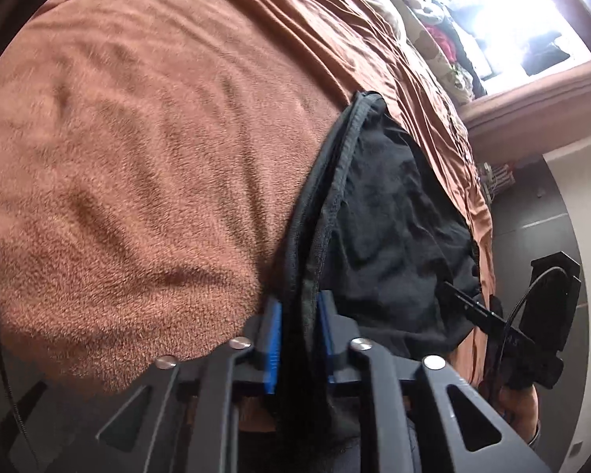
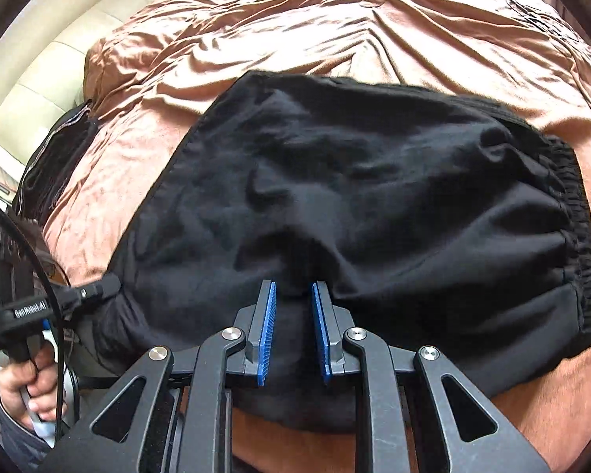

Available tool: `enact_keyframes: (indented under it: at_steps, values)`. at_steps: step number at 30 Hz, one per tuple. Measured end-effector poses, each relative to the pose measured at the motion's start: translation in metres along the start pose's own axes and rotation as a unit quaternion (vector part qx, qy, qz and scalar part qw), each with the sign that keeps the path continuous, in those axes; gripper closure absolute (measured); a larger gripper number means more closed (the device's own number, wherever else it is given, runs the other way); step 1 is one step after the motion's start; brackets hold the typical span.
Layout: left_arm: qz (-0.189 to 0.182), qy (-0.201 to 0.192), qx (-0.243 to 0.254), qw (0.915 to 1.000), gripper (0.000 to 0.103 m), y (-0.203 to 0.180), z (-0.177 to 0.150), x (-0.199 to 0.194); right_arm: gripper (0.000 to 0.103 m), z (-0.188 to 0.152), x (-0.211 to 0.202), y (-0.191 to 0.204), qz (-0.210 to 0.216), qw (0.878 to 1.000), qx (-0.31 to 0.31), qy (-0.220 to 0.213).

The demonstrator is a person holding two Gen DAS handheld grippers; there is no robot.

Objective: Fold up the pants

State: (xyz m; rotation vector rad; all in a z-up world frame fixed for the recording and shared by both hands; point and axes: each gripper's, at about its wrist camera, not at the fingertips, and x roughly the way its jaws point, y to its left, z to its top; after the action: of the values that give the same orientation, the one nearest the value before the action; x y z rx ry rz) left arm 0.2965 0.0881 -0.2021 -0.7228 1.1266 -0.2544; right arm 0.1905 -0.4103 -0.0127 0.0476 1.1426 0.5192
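The black pants [image 2: 374, 205] are lying folded on the brown bed cover [image 2: 335, 31]. The left claw [image 1: 298, 339] is gripping the hem edge, and the right claw [image 2: 292, 331] is pinching the near fold. Keep both edges aligned and taut.

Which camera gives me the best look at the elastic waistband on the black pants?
The right wrist view. There the gathered elastic waistband runs in full down the right edge of the black pants, spread on the brown blanket. The left wrist view shows only stacked hems and wrinkled fabric between the left gripper fingers; no waistband is identifiable.
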Motion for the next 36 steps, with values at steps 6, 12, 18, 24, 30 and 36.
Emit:
enact_keyframes:
  at_steps: [6, 12, 18, 24, 30, 36]
  values:
    - [0.002, -0.013, -0.021, 0.9997, 0.09, 0.0, -0.003, -0.004, 0.087, 0.02, 0.006, -0.006, -0.004, 1.0, 0.01, -0.004]
    - [0.005, -0.019, -0.041, 0.999, 0.09, 0.002, -0.004, -0.006, 0.087, 0.042, 0.022, -0.017, -0.014, 0.999, 0.028, 0.008]
    - [0.005, -0.021, -0.071, 0.9972, 0.091, 0.006, -0.007, -0.009, 0.087, 0.064, 0.041, -0.026, -0.024, 0.999, 0.038, 0.018]
    - [0.006, -0.02, -0.091, 0.9956, 0.091, 0.01, -0.009, -0.01, 0.089, 0.093, 0.059, -0.032, -0.043, 0.998, 0.041, 0.021]
    - [0.011, -0.018, -0.095, 0.9952, 0.091, 0.007, -0.006, -0.007, 0.092, 0.116, 0.076, -0.035, -0.065, 0.997, 0.045, 0.018]
    - [0.012, -0.015, -0.096, 0.9952, 0.09, 0.005, -0.004, -0.005, 0.093, 0.135, 0.089, -0.036, -0.07, 0.997, 0.04, 0.015]
